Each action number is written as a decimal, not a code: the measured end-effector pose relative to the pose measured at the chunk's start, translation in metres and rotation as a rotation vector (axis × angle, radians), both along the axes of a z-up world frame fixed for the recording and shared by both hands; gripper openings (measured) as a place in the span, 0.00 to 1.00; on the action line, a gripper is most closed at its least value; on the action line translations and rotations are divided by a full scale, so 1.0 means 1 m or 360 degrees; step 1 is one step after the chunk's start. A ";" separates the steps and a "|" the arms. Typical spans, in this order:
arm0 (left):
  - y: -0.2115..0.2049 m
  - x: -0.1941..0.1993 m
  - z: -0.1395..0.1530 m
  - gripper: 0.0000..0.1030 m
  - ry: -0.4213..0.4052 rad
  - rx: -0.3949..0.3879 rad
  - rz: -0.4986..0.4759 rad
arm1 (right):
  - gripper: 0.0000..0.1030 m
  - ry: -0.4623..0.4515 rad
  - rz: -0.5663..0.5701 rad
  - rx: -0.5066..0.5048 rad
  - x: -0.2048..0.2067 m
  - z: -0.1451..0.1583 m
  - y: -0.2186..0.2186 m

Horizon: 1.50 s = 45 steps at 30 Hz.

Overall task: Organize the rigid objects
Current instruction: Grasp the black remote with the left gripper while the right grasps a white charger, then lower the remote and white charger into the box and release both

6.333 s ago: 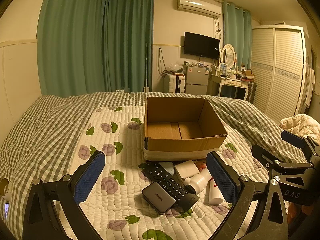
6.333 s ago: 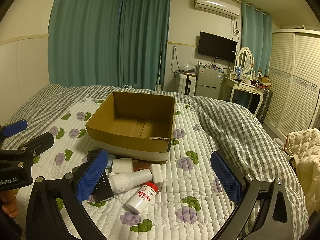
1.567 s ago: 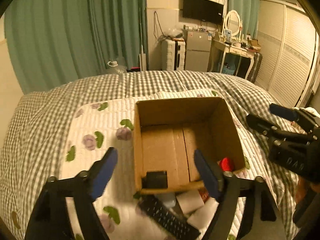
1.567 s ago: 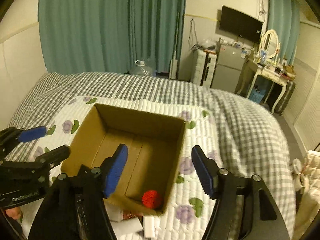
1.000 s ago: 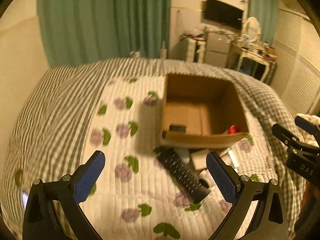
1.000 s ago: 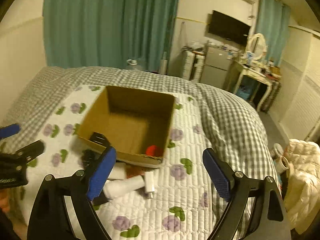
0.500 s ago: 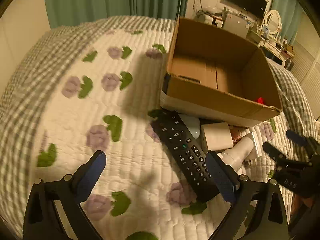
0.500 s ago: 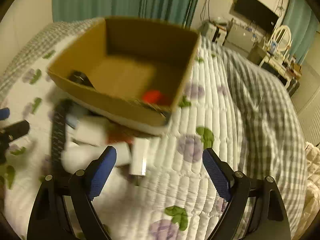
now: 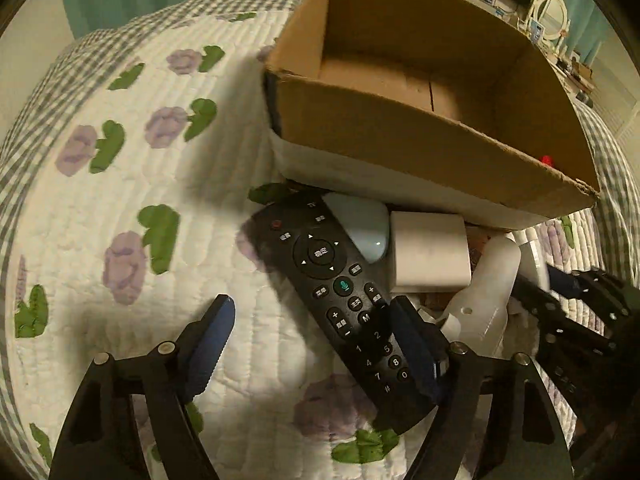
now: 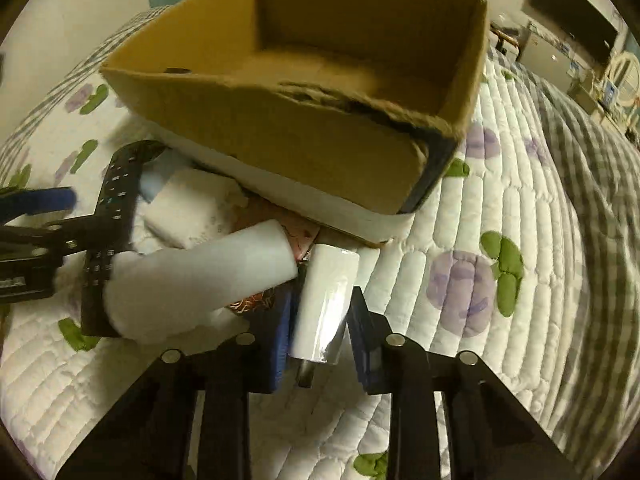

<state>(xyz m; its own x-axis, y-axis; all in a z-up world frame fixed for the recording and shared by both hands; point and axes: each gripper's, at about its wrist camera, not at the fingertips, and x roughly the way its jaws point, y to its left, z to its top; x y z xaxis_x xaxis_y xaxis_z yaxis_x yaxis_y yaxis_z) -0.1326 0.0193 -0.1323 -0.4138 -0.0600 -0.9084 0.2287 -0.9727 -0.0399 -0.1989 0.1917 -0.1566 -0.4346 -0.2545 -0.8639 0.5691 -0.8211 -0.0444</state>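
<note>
Red object (image 9: 545, 159) inside cardboard box (image 9: 400, 136): only a sliver shows above the near wall, identity unclear. Dark item (image 10: 178, 70) at box's far-left corner, mostly hidden. Remote (image 9: 340, 296): lower end covered by left hand-held gripper's (image 9: 312, 344) right finger. Reddish patterned item (image 10: 302, 236) buried beneath white bottle (image 10: 200, 280). Left hand-held gripper blurred in right wrist view.

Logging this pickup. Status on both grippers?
Left gripper open, straddling the remote. Right gripper closing around a white block, contact unclear. Box just ahead; white bottle crowds the block's left.
</note>
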 end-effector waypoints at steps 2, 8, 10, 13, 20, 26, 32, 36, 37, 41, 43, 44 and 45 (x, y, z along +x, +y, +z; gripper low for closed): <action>0.001 -0.005 -0.002 0.74 -0.0033 0.0043 0.0002 | 0.25 0.0042 0.0009 0.0017 0.003 0.007 0.004; 0.006 -0.012 -0.007 0.46 -0.0082 0.0112 0.0013 | 0.24 0.0138 -0.0010 0.0124 0.004 0.019 0.017; 0.004 -0.004 0.001 0.34 -0.0064 0.0139 -0.0002 | 0.23 0.0129 -0.0009 0.0136 0.006 0.021 0.018; 0.004 0.008 0.014 0.27 -0.0029 0.0161 -0.0039 | 0.23 0.0129 0.0003 0.0150 0.012 0.027 0.014; 0.004 0.038 0.047 0.19 0.0077 0.0145 -0.0096 | 0.22 0.0170 0.0022 0.0172 0.029 0.062 0.001; 0.005 0.041 0.085 0.18 0.0207 0.0131 -0.0150 | 0.21 0.0234 0.0007 0.0153 0.052 0.106 0.002; 0.003 0.030 0.134 0.18 0.0367 0.0027 -0.0244 | 0.21 0.0351 -0.0033 0.0092 0.060 0.156 -0.002; 0.007 0.017 0.171 0.18 0.0452 -0.0055 -0.0325 | 0.21 0.0433 -0.0040 0.0031 0.057 0.186 -0.011; 0.009 0.015 0.177 0.18 0.0465 -0.0079 -0.0342 | 0.21 0.0451 -0.0045 0.0013 0.055 0.193 -0.014; 0.010 -0.010 0.195 0.18 0.0479 -0.0103 -0.0403 | 0.21 0.0506 -0.0054 -0.0060 0.039 0.210 -0.028; 0.014 -0.025 0.197 0.18 0.0473 -0.0141 -0.0433 | 0.21 0.0513 -0.0072 -0.0096 0.029 0.211 -0.033; 0.015 -0.031 0.195 0.18 0.0465 -0.0163 -0.0443 | 0.21 0.0510 -0.0081 -0.0110 0.022 0.210 -0.036; 0.017 -0.038 0.192 0.18 0.0450 -0.0186 -0.0457 | 0.21 0.0509 -0.0090 -0.0116 0.016 0.208 -0.039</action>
<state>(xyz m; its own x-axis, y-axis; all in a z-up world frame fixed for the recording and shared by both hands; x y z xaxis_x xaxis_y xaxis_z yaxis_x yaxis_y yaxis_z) -0.1705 0.0366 0.0594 -0.6609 -0.0016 -0.7504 -0.0567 -0.9970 0.0521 -0.1833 0.1530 0.0512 -0.6959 -0.2786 -0.6619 0.4895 -0.8584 -0.1534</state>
